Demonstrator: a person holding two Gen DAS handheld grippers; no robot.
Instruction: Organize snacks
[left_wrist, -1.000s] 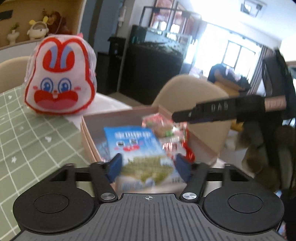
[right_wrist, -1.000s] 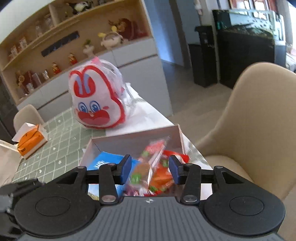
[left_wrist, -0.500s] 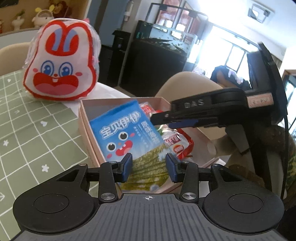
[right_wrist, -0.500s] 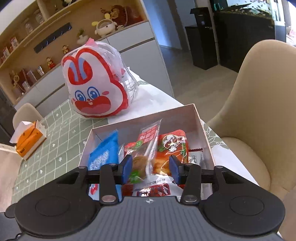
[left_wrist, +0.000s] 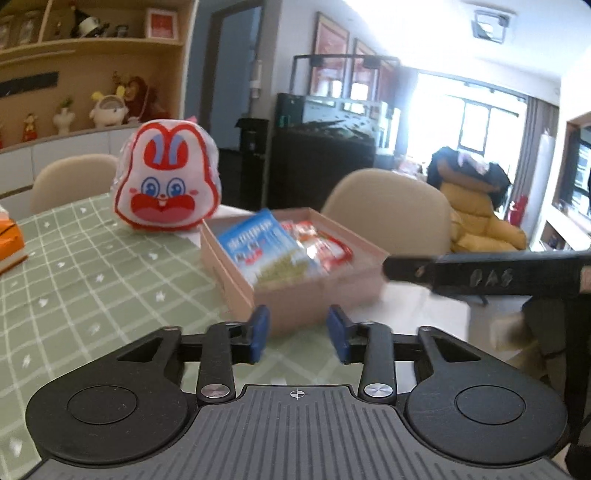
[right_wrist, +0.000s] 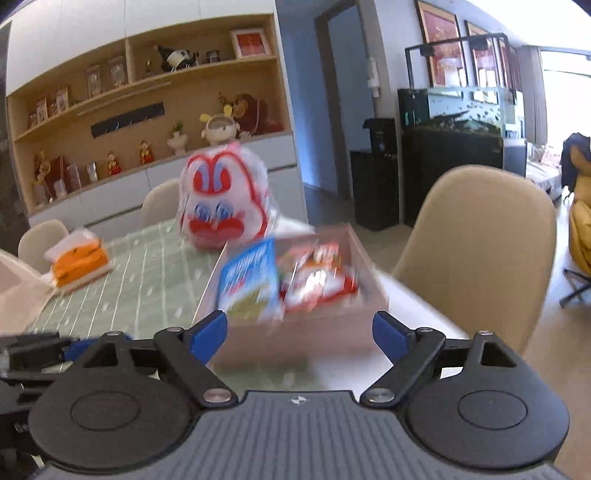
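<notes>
We are backing both grippers away from the box (left_wrist: 295, 291).
Left gripper (left_wrist: 298, 334) and right gripper (right_wrist: 300, 334), fingers now spread and empty, are leaving the snacks (left_wrist: 264, 243) lying inside it on the bench (left_wrist: 92, 280); packing looks done.

Inventory by count, both views consulted.

Grippers: two. The left gripper (left_wrist: 298, 334) and the right gripper (right_wrist: 300, 332) each carry two blue fingertips.

Boxes: one pink box (left_wrist: 295, 295) on the table.

Snack packets inside the box: one blue packet (left_wrist: 264, 247); the red-and-white packets (left_wrist: 321, 247) overlap and blur, so their number cannot be fixed.

Rabbit-face bags: one (left_wrist: 168, 184).

Orange tissue packs: one (right_wrist: 77, 260).

Beige chairs: three at most in any view; the right wrist view shows one near chair (right_wrist: 480, 251) and two at the far side.
</notes>
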